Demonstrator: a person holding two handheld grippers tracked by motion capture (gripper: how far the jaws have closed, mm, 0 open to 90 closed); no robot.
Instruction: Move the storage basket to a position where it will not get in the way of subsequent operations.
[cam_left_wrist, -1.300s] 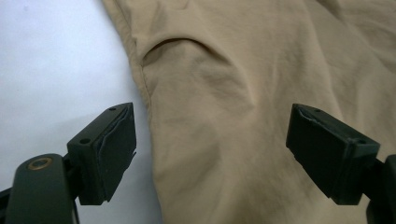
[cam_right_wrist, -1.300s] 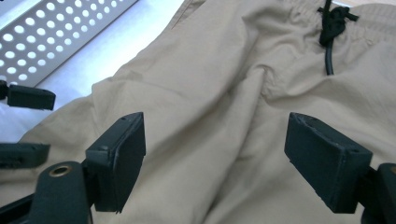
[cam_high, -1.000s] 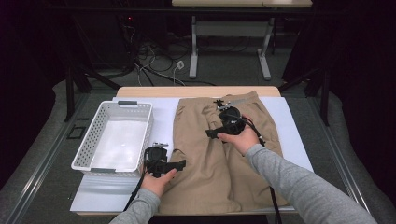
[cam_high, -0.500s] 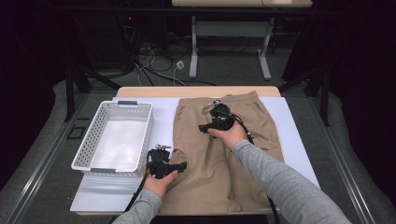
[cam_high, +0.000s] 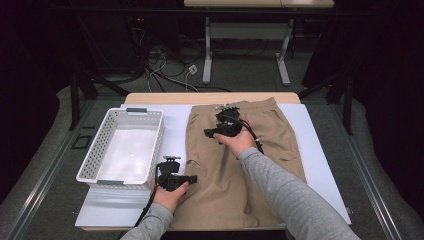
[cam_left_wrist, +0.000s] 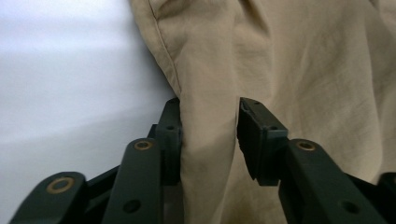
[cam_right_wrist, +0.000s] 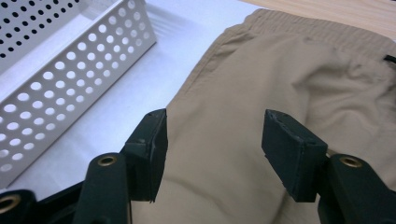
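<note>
A: Report the position of the garment.

B: The tan shorts (cam_high: 240, 165) lie flat on the white sheet (cam_high: 320, 150) covering the counter (cam_high: 210, 98), waistband at 12 o'clock, legs toward 6 o'clock. The white perforated basket (cam_high: 125, 147) stands at 9 o'clock of the shorts, near them but apart.

A: State of the left claw?

B: The left claw (cam_high: 192, 178) sits at the shorts' 9 o'clock edge, near the 5 o'clock corner of the basket. Its jaws have just been closing. In the left gripper view a raised fold of the side seam stands between them: one pad touches the cloth, and whether the other presses it I cannot tell.

A: And the right claw?

B: The right claw (cam_high: 212, 133) is over the upper part of the shorts, just below the waistband, pointing toward 9 o'clock. Its jaws have just been closing and stand about half open. In the right gripper view they straddle the flat cloth near the side seam, with nothing pinched.
</note>
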